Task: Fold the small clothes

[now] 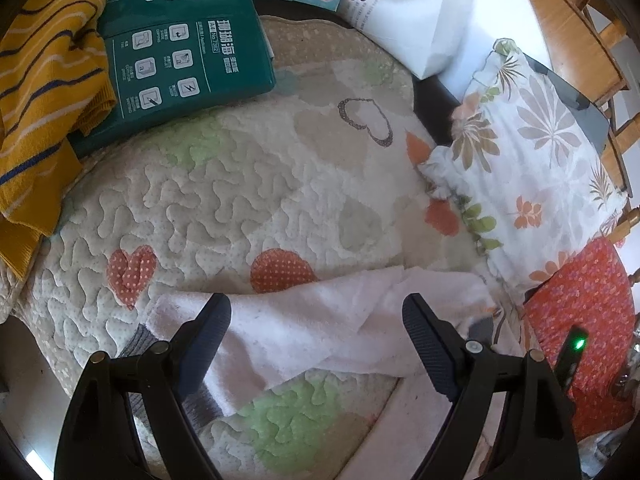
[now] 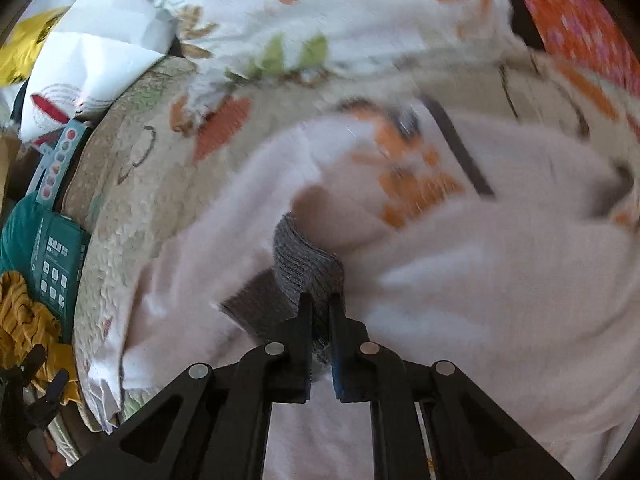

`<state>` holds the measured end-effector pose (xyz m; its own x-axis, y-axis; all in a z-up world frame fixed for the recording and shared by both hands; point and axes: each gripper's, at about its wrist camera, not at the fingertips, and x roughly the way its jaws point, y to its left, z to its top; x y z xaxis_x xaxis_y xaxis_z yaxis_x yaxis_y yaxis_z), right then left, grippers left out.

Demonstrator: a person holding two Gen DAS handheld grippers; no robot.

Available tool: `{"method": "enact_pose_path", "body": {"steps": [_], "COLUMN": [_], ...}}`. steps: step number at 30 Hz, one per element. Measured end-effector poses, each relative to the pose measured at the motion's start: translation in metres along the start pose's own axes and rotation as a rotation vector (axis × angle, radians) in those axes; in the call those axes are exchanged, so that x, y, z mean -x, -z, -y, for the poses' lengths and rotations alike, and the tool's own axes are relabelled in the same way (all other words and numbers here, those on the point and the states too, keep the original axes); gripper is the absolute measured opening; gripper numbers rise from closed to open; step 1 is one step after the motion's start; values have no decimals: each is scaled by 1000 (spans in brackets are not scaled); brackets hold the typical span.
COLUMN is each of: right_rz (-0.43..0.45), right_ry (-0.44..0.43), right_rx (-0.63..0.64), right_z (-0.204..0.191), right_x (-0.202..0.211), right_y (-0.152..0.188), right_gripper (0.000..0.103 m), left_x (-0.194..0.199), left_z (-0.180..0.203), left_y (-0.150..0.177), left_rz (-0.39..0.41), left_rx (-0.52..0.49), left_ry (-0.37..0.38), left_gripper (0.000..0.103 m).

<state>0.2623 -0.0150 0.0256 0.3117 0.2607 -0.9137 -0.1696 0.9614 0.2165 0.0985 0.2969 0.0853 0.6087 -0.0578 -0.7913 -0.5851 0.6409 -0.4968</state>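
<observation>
The left gripper (image 1: 316, 344) hangs wide open over a pale pink garment (image 1: 320, 328), perhaps not touching it.

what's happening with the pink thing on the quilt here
A person with two handheld grippers is folding a small pale pink fleece garment on a quilted heart-print mat. The right gripper is shut on the garment's grey ribbed cuff. The left gripper hangs open over the pink fabric.

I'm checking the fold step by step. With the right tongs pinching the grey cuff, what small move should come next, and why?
Probably draw the grey cuff across the pale pink garment to lay that sleeve inward. The right tongs are shut on the cuff, while the left tongs hang open over the garment's other edge, gripping nothing, so only the right side is ready to fold.
</observation>
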Motion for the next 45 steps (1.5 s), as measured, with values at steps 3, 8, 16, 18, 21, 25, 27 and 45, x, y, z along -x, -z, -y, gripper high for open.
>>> {"method": "enact_pose_path", "body": {"steps": [3,8,16,18,21,25,27,45], "right_rz": [14,-74,-8,22,40,18,11,104], "right_ry": [-30,-126,-56,66,240,359,361,653], "right_rx": [49,166,205,201,165,52,7,353], "right_z": [-34,-107,-74,-24,48,139,167,116], "right_x": [-1,-35,8,38,77,114,121,81], "right_y": [-21,-43,-18,-1,31,81,99,125], "right_gripper": [9,21,54,59,66,66,66,4], "left_x": [-4,-14,-20,-21,-25,-27,-27,-45], "left_z": [5,13,15,17,23,39,50,65], "left_y": [0,3,6,8,12,23,29,48], "left_rz": [-9,-27,-52,-53,-74,-82,-80,-127], "left_rx": [-4,-33,-42,-45,-52,-97,-131,-233], "left_ry": [2,-18,-34,-37,-26,-23,-19,-63], "left_gripper": [87,87,87,87,87,87,87,87]}}
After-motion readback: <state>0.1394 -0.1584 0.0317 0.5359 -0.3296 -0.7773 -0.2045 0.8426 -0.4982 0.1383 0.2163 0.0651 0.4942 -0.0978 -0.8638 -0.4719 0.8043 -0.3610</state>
